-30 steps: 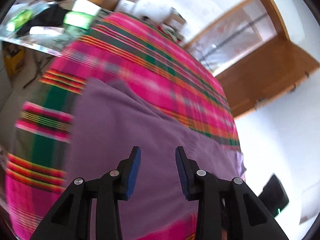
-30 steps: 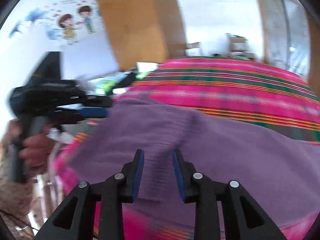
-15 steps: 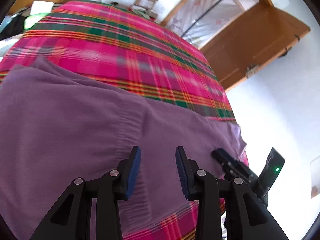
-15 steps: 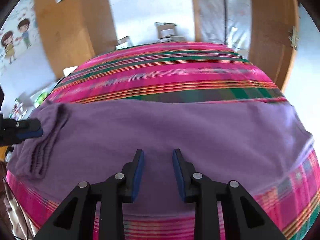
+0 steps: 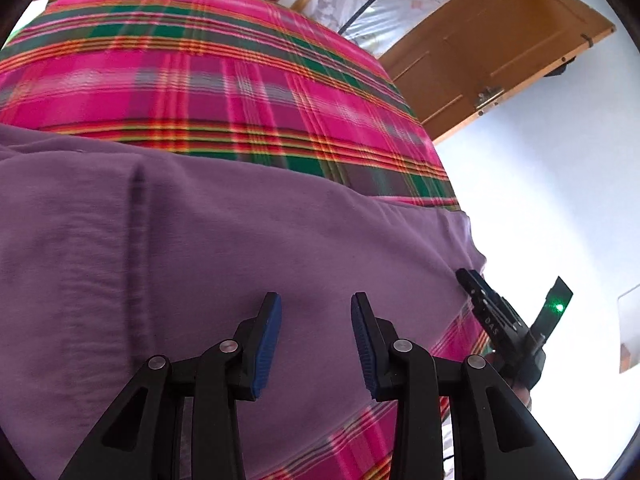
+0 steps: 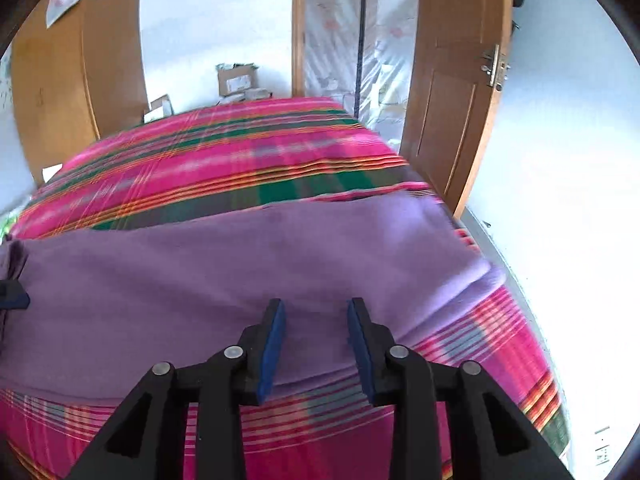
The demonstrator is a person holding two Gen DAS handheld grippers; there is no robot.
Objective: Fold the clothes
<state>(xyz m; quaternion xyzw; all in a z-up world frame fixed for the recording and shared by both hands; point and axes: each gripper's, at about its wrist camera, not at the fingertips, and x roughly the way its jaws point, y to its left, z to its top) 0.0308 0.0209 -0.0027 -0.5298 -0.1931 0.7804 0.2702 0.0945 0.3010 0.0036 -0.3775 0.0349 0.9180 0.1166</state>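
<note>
A purple garment (image 5: pixel 208 240) lies spread across the near side of a bed with a pink plaid cover (image 5: pixel 200 80). A long seam or fold runs down its left part. My left gripper (image 5: pixel 316 312) hovers open over the garment's near edge, nothing between its fingers. In the right wrist view the same purple garment (image 6: pixel 224 268) stretches left to right, its right end near the bed's corner. My right gripper (image 6: pixel 316 316) is open above the garment's near hem. The right gripper's black body (image 5: pixel 500 324) shows at the garment's right end in the left wrist view.
The plaid bed cover (image 6: pixel 224 160) fills the far half of the bed. An open wooden door (image 6: pixel 456 92) and a plastic-covered doorway (image 6: pixel 352 48) stand behind. Cardboard boxes (image 6: pixel 236 80) sit past the bed's far edge. White floor lies to the right of the bed.
Both grippers have swung rightward along the garment, from its left end toward its right end. Both stayed open. The garment now lies flatter across the bed.
</note>
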